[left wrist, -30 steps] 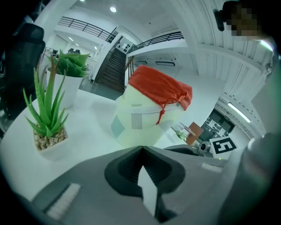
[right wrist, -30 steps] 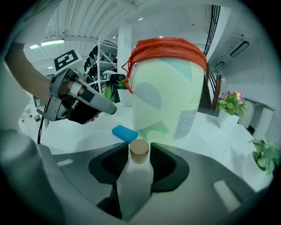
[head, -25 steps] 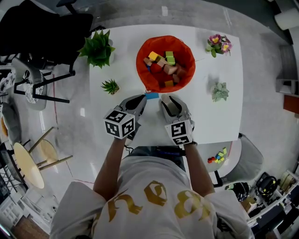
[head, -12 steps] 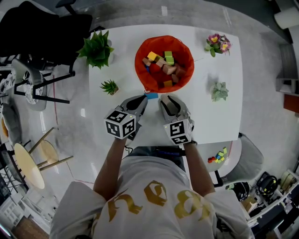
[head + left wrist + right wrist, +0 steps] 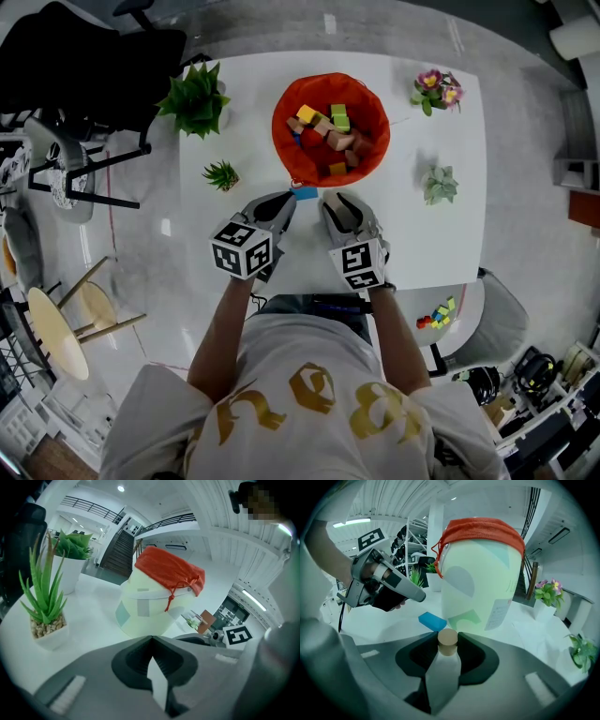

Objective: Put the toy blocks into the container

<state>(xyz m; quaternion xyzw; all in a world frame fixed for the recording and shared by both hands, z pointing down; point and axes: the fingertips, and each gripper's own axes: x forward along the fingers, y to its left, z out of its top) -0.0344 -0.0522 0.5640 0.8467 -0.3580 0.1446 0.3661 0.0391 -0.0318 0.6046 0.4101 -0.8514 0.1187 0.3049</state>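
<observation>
The container [image 5: 330, 129], pale with an orange fabric lining, stands mid-table and holds several coloured blocks. A blue block [image 5: 305, 193] lies on the table just in front of it, between the tips of both grippers. My right gripper [image 5: 334, 201] is shut on a tan cylinder block [image 5: 449, 638], held upright at its tips close to the container [image 5: 483, 573], with the blue block [image 5: 432, 620] just to its left. My left gripper [image 5: 283, 201] is shut, its tips meeting with nothing between them [image 5: 151, 638]. It faces the container [image 5: 157, 604].
On the white table [image 5: 253, 122] stand a leafy potted plant [image 5: 195, 94], a small aloe [image 5: 221, 174], a flower pot [image 5: 439, 90] and a pale succulent [image 5: 441, 184]. A black chair [image 5: 84, 66] is at the left. More blocks [image 5: 436, 314] lie on a seat at lower right.
</observation>
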